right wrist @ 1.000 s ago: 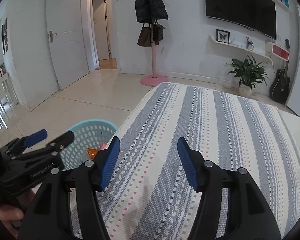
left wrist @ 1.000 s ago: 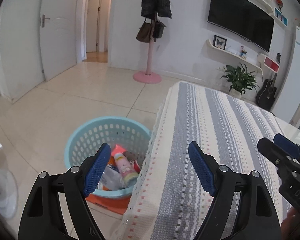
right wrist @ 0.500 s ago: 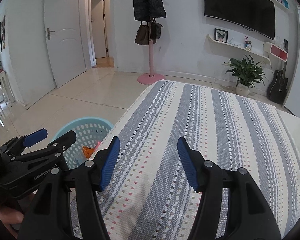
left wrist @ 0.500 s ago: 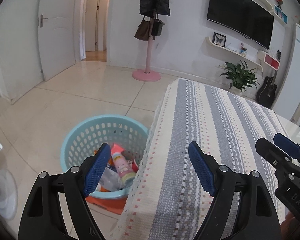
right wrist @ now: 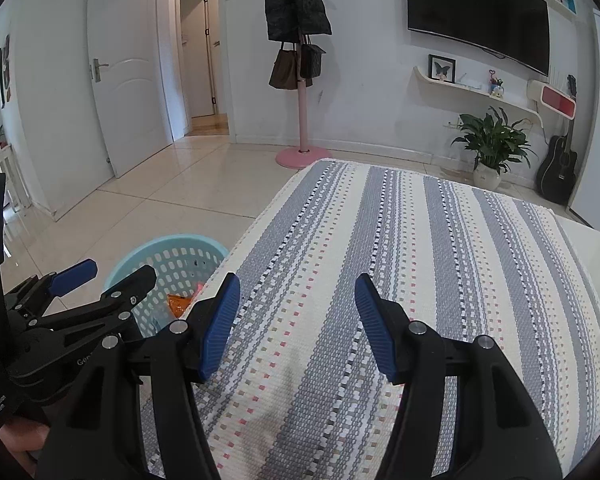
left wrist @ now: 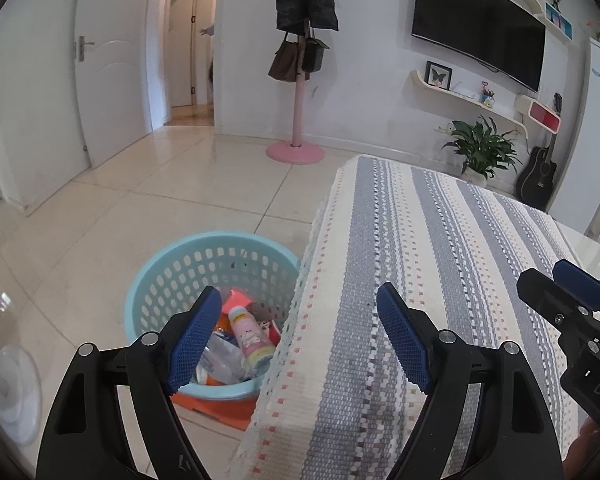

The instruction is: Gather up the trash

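Observation:
A light blue perforated basket [left wrist: 168, 280] stands on the floor at the table's left edge; it also shows in the right wrist view [right wrist: 168, 256]. It holds trash: a pink bottle [left wrist: 252, 338], clear plastic [left wrist: 220, 360] and orange wrappers [left wrist: 236, 299]. My left gripper [left wrist: 298, 342] is open and empty, above the table's corner and the basket. My right gripper [right wrist: 298, 322] is open and empty over the striped tablecloth [right wrist: 420, 260].
An orange sheet [left wrist: 216, 410] lies under the basket. A pink coat stand [left wrist: 296, 120] with bags stands on the tiled floor beyond. A potted plant [left wrist: 480, 152] and guitar [left wrist: 538, 172] are at the far right wall. A white fan base [left wrist: 12, 392] sits at lower left.
Both grippers have pulled back and risen slightly, so the table and basket sit lower and farther in view. Both stay open and empty.

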Demonstrator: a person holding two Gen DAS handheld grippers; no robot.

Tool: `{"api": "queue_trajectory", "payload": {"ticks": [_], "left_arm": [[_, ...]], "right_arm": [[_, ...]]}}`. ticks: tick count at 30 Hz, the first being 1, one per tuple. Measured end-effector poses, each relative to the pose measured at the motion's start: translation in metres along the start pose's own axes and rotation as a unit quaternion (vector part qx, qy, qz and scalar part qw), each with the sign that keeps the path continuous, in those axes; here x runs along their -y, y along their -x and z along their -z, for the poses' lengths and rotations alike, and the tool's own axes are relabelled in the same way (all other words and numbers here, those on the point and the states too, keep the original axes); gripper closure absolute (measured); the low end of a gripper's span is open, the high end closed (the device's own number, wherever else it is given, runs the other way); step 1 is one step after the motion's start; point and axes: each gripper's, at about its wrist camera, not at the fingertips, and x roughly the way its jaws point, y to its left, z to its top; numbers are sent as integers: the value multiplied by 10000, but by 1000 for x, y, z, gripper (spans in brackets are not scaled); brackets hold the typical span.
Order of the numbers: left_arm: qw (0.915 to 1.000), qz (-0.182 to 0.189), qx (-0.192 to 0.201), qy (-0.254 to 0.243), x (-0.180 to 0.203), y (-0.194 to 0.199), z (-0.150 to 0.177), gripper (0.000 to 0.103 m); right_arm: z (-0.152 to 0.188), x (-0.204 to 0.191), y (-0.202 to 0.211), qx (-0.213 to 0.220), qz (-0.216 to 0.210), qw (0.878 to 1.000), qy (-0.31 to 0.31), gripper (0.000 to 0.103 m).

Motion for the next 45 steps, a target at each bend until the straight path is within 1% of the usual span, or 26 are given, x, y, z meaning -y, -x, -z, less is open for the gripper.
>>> {"api": "queue_trajectory", "payload": {"ticks": [13, 21, 30, 45], "left_arm": [[9997, -199, 93, -76, 5, 3, -1, 25], [9997, -217, 53, -135, 10, 4, 0, 24], [9993, -286, 56, -213, 13, 5, 0, 21], [9992, -322, 37, -233, 15, 4, -1, 21]], "right_arm": [[1, 1, -1, -5, -3, 10000, -25, 47], [0, 3, -2, -24, -22, 10000, -72, 47], [1, 4, -2, -34, -31, 10000, -82, 46], [3, 4, -2, -10, 22, 9999, -103, 46]]}}
